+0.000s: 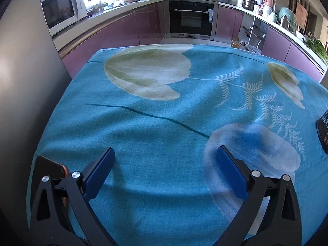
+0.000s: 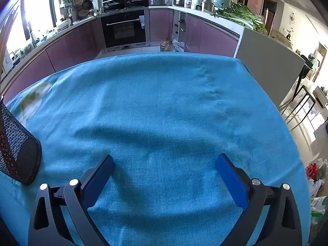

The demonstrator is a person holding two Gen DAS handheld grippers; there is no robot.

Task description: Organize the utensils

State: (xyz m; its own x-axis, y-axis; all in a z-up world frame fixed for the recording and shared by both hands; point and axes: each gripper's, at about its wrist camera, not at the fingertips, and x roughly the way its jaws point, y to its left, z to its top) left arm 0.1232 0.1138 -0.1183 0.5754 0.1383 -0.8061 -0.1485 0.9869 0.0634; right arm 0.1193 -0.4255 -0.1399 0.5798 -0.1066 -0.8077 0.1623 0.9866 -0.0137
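Both my left gripper (image 1: 166, 164) and right gripper (image 2: 164, 170) gape apart, holding nothing. No utensils show; only the mesh holder (image 2: 16, 151) at lower left, so I judge sorting unstarted or finished.

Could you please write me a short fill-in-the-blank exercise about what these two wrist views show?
1. The table is covered by a cloth whose main colour is ____.
2. Both the left gripper and the right gripper have their jaws ____.
3. The black holder at the edge of the views is made of ____.
4. Between the fingers of each gripper lies only ____.

Missing words: blue; open; mesh; cloth
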